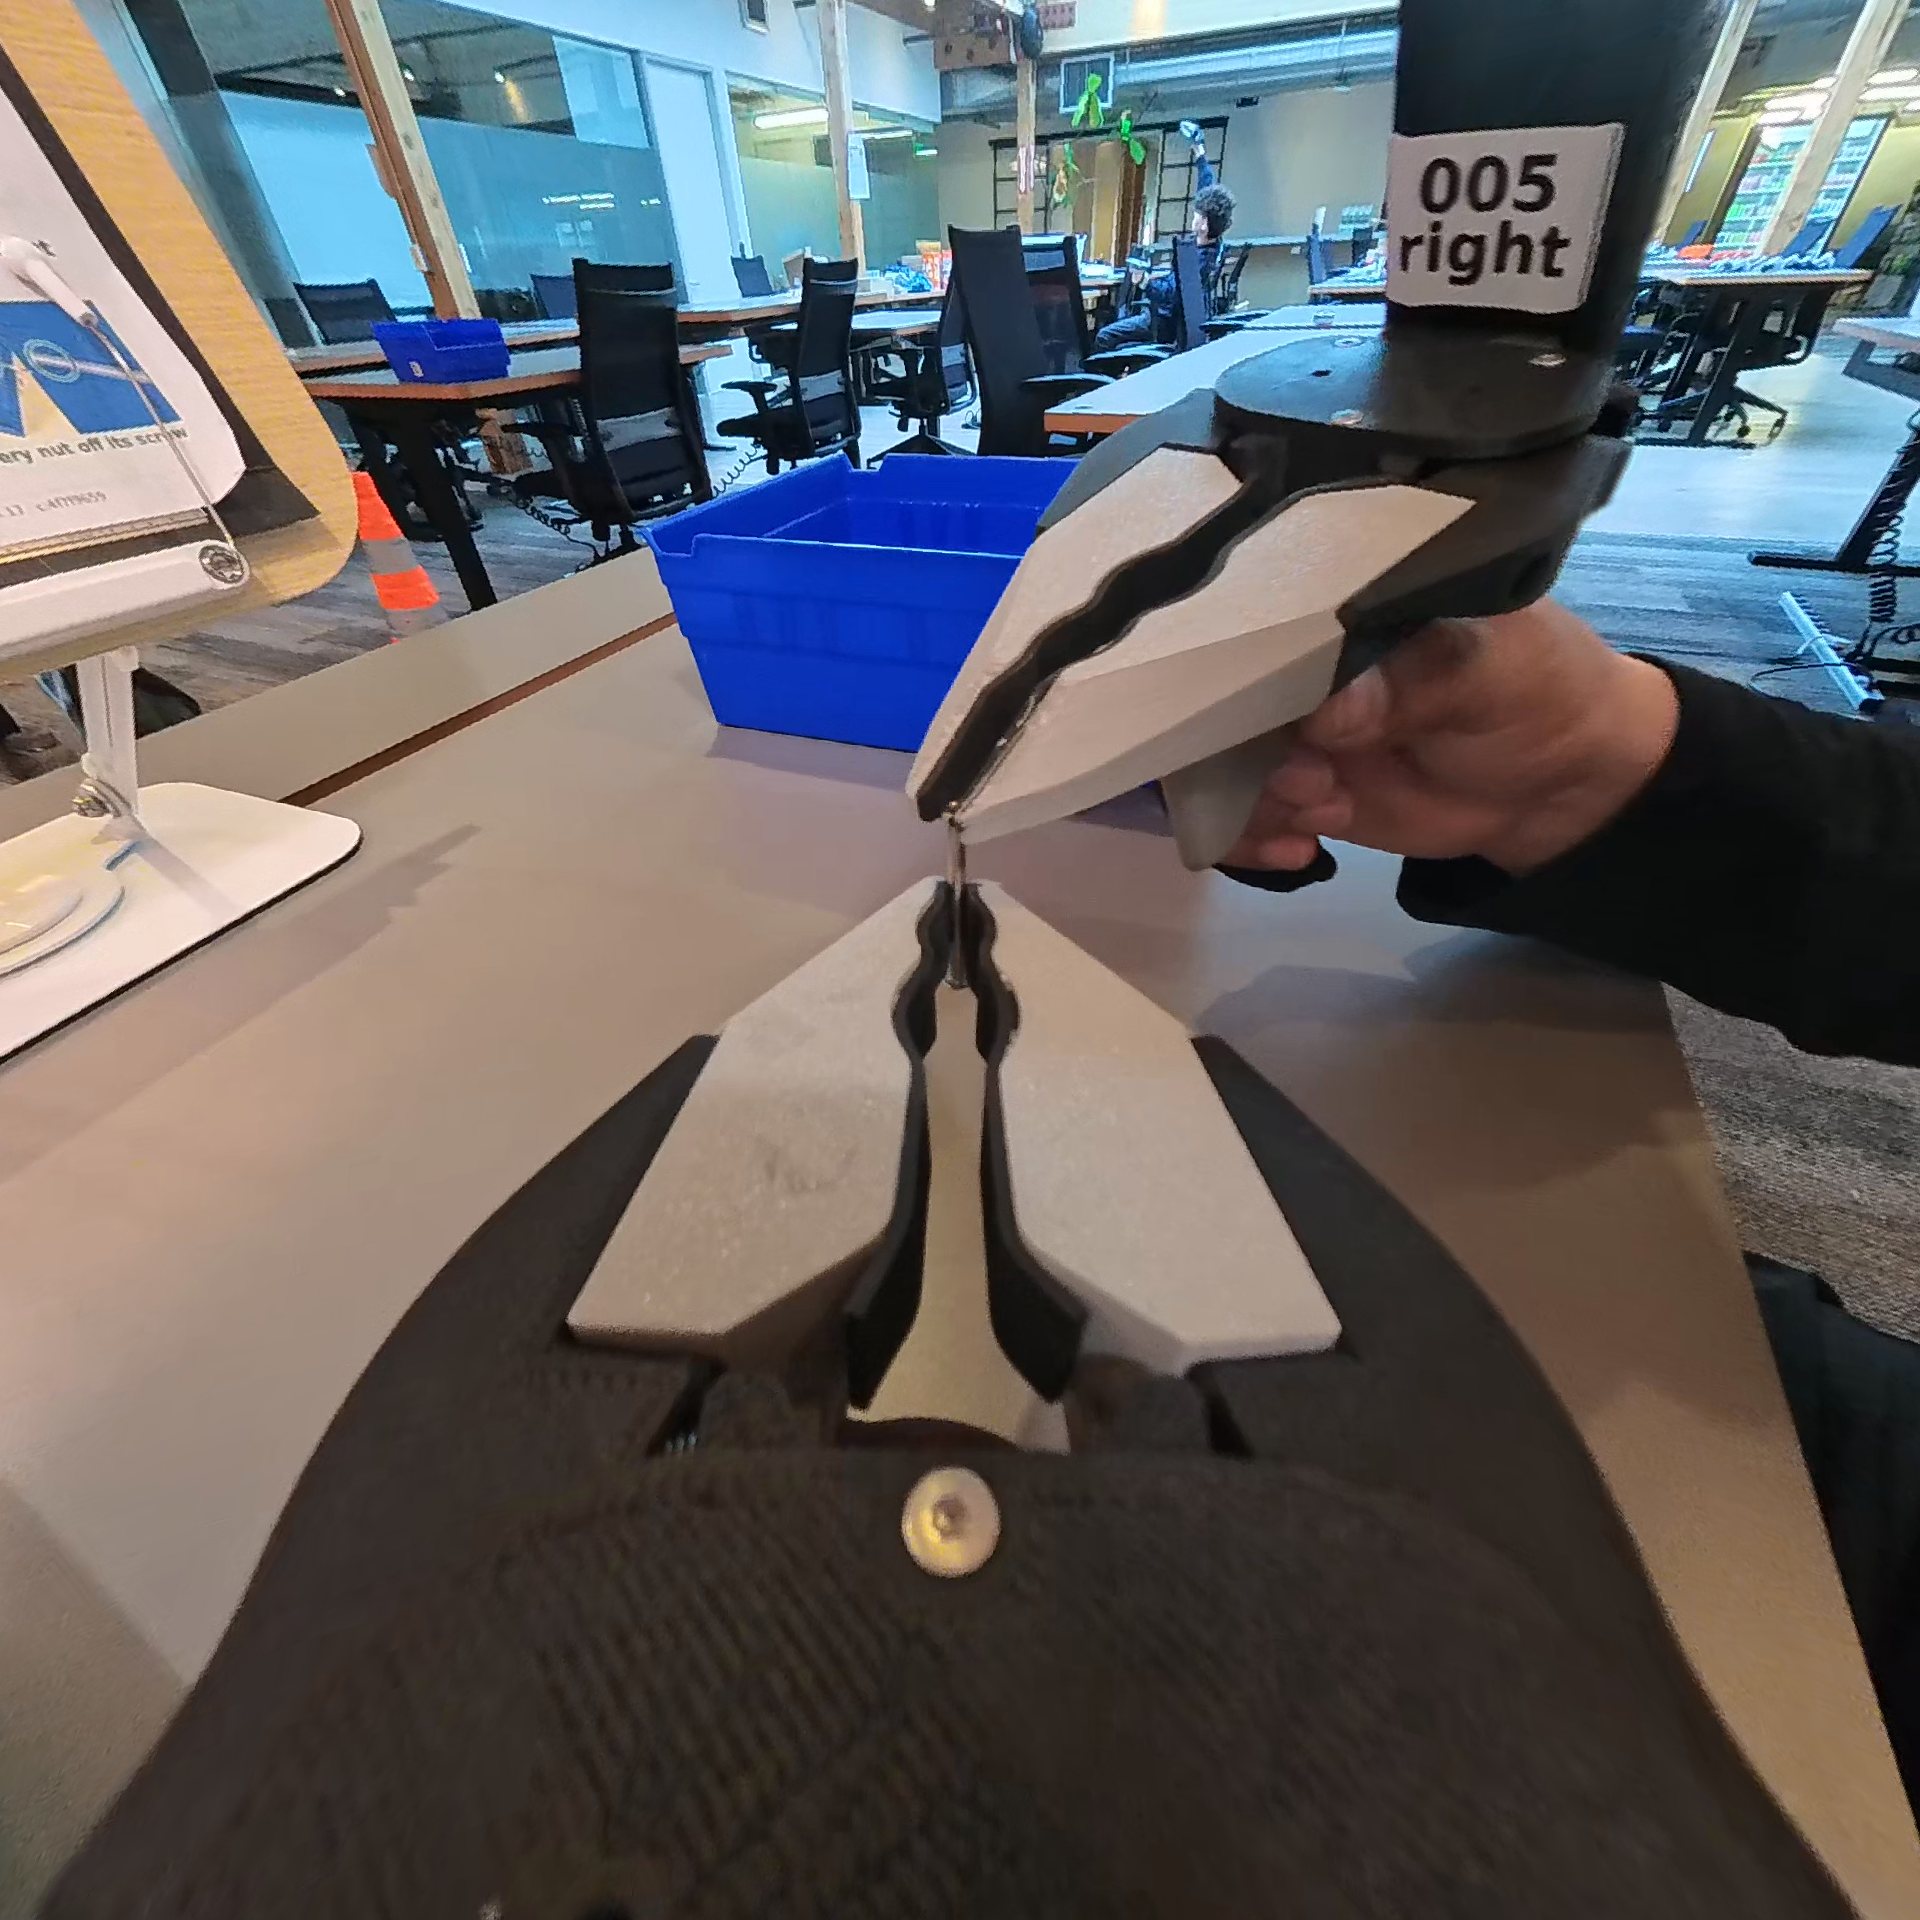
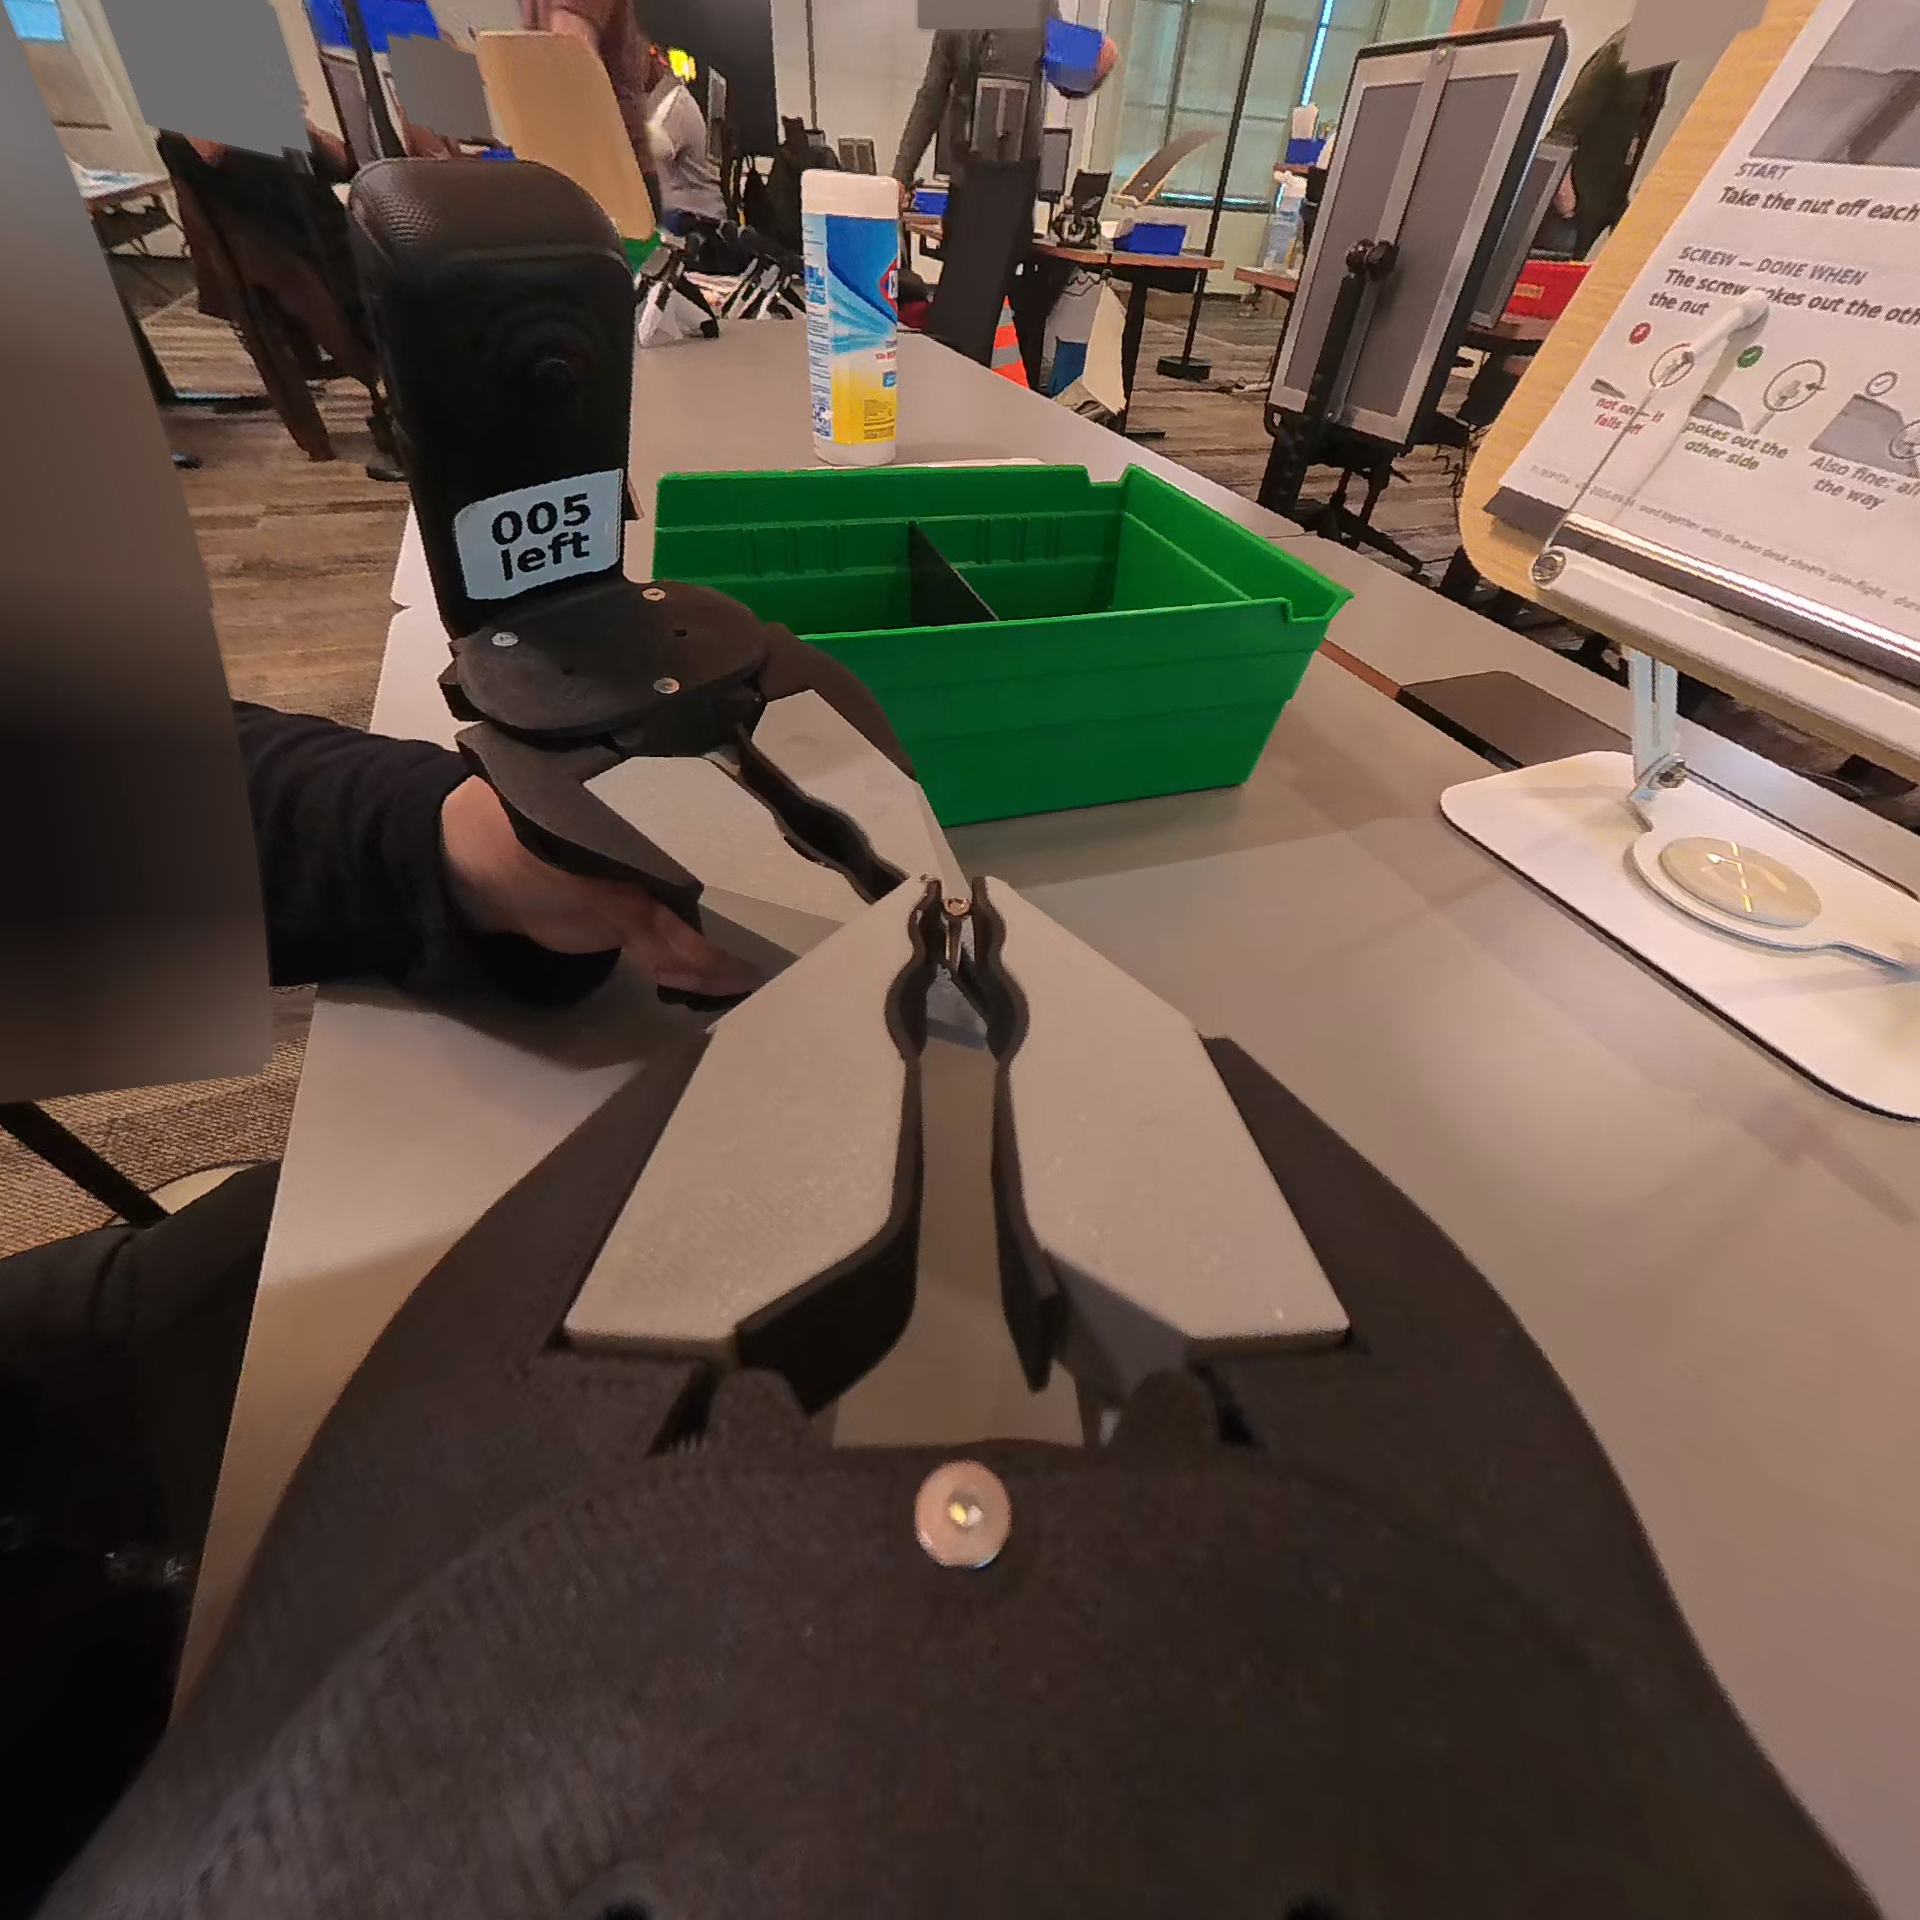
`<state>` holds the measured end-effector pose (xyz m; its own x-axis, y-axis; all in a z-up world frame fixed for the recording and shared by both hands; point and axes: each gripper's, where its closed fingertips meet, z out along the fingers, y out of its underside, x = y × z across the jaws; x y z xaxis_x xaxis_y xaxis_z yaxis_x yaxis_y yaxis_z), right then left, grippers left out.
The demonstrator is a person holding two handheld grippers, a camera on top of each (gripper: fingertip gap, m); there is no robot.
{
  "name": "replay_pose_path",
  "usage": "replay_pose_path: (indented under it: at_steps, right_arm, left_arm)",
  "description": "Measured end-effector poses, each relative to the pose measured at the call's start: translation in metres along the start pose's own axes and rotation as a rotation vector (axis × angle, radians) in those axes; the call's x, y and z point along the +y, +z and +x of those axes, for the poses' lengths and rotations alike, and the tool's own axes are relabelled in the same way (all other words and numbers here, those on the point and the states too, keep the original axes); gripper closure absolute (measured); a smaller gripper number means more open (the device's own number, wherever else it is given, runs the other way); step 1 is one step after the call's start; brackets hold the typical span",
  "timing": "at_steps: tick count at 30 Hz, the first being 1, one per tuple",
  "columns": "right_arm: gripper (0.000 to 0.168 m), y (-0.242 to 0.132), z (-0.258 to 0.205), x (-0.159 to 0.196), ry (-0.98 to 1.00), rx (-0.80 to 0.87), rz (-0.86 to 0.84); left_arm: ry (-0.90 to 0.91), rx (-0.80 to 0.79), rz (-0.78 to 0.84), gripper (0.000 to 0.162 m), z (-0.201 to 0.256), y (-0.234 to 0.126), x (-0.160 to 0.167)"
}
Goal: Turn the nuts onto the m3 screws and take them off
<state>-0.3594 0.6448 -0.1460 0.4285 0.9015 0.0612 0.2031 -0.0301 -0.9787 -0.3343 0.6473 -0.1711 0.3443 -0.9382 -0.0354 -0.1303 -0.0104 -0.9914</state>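
You've got the left gripper (image 1: pixel 956 935) pinching the screw (image 1: pixel 957 883) shank so it can't spin, w/ the right gripper (image 1: pixel 951 816) nipped on its top end, prob. the nut.

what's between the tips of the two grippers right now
A thin metal screw spans the gap between the left gripper and right gripper, seen in the left wrist view.

left gripper (image 1: pixel 954 902): tips closed on a thin upright screw (image 1: pixel 954 940) | right gripper (image 1: pixel 940 810): at 1 o'clock, pinching the screw's top end | blue bin (image 1: pixel 831 634): 12 o'clock on the grey table (image 1: pixel 468 935) | document stand (image 1: pixel 114 748): 10 o'clock
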Motion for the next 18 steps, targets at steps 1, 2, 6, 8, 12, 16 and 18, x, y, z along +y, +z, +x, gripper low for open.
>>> replay_pose_path:
  at_steps: [1, 2, 6, 8, 12, 16, 18]
  right_arm:
    - [0.166, 0.0000, 0.0003, 0.0001, 0.001, 0.007, 0.000]
    - [0.166, 0.0002, 0.0006, 0.0004, 0.003, 0.013, -0.002]
    - [0.166, 0.0007, 0.0018, 0.0015, 0.015, 0.040, -0.003]
    - [0.166, 0.0012, 0.0022, 0.0017, 0.021, 0.049, -0.001]
    - [0.166, 0.0018, 0.0024, 0.0017, 0.026, 0.057, 0.005]
    - [0.166, 0.0015, 0.0020, 0.0020, 0.027, 0.056, 0.008]
    - [0.164, 0.0008, 0.0010, 0.0003, 0.030, 0.048, 0.021]
  left_arm:
    - [0.001, -0.004, 0.000, 0.162, -0.0003, 0.0000, 0.0000]
    - [0.002, -0.009, -0.002, 0.162, -0.0007, 0.0003, 0.0004]
    - [0.000, -0.020, -0.009, 0.162, -0.0015, 0.0007, 0.0017]
    - [-0.004, -0.022, -0.009, 0.162, -0.0018, 0.0009, 0.0020]
    - [-0.009, -0.024, -0.009, 0.162, -0.0022, 0.0008, 0.0023]
    - [-0.012, -0.021, -0.011, 0.162, -0.0017, 0.0011, 0.0028]
    - [-0.016, -0.023, -0.008, 0.162, -0.0022, 0.0010, 0.0024]
